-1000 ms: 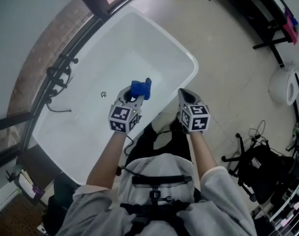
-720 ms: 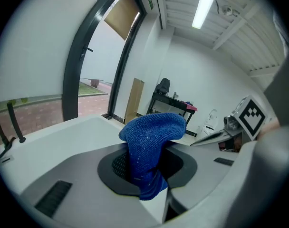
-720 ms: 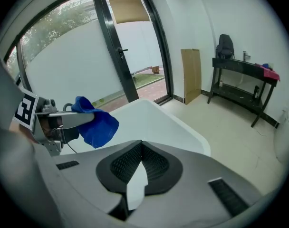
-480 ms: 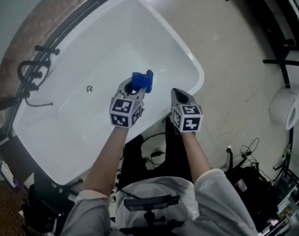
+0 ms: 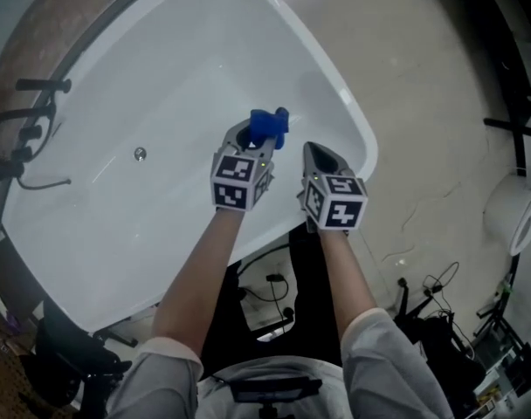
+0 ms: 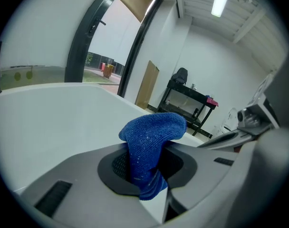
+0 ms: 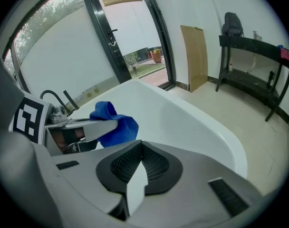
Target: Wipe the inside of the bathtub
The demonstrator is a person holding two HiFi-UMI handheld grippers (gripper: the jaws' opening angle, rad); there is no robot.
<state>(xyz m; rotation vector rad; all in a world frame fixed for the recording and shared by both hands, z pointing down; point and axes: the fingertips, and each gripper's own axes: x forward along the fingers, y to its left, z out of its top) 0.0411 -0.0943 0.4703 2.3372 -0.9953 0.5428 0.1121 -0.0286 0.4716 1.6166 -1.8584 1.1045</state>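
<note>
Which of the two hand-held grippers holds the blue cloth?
The left hand-held gripper, shut on the blue microfibre cloth; the right hand-held gripper is shut, empty.

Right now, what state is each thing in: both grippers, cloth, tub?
Left gripper: shut on the blue cloth.
Right gripper: shut, nothing between its jaws.
Blue cloth: bunched, clamped, held over the inside of the bathtub.
Bathtub: no water showing.
</note>
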